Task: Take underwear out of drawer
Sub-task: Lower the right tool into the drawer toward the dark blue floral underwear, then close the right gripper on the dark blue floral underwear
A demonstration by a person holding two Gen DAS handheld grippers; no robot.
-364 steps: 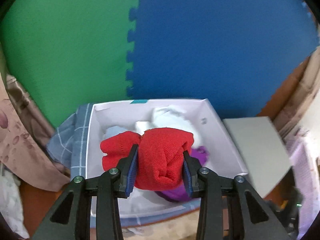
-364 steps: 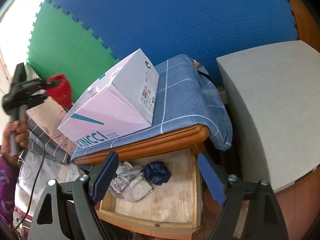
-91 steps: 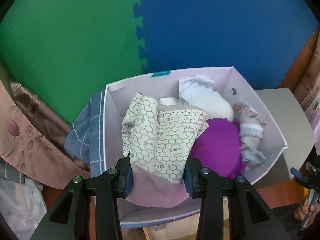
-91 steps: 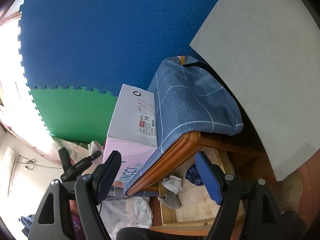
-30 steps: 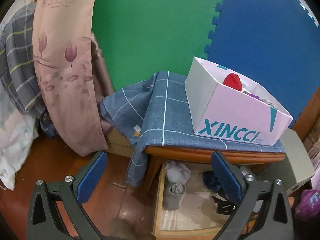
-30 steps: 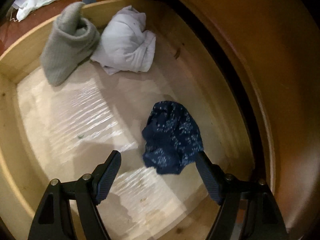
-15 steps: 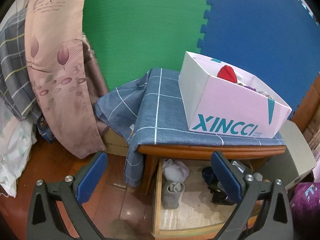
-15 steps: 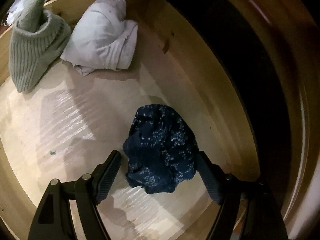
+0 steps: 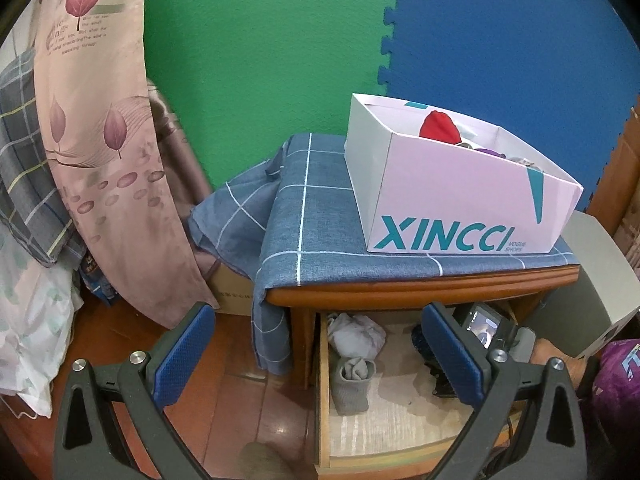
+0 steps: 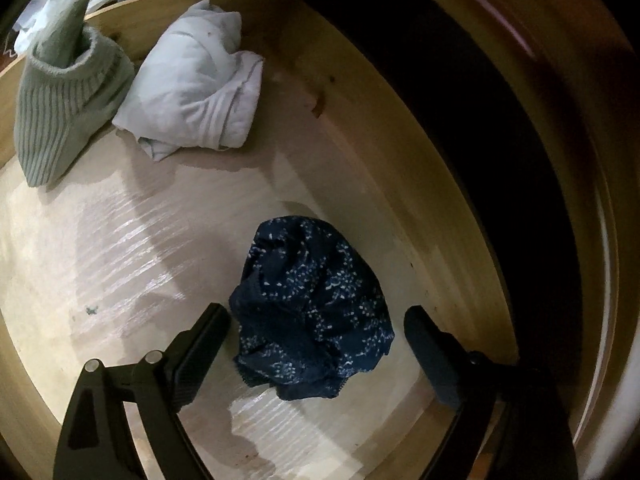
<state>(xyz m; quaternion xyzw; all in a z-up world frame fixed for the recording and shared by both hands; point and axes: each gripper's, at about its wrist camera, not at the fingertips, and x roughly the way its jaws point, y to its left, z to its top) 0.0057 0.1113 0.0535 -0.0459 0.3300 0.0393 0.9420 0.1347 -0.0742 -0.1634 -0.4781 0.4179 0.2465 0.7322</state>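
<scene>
The wooden drawer (image 9: 322, 384) stands pulled open under the nightstand. In the right wrist view a crumpled dark blue dotted underwear (image 10: 310, 316) lies on the drawer floor (image 10: 100, 260) near the back wall. My right gripper (image 10: 316, 320) is open, with one finger on each side of the blue piece. A white bundle (image 10: 196, 84) and a grey ribbed sock (image 10: 60, 104) lie at the far left of the drawer. My left gripper (image 9: 316, 344) is open and empty, held out in front of the nightstand.
A pink XINCCI shoe box (image 9: 460, 200) with red and purple clothes stands on the blue checked cloth (image 9: 304, 216) on the nightstand. A pink curtain (image 9: 100, 140) hangs at the left. A grey box (image 9: 592, 276) stands at the right. The floor (image 9: 240, 392) is red-brown wood.
My right gripper has moved further into the drawer, so its open fingers now flank the blue underwear. My left gripper has drifted slightly closer to the nightstand.
</scene>
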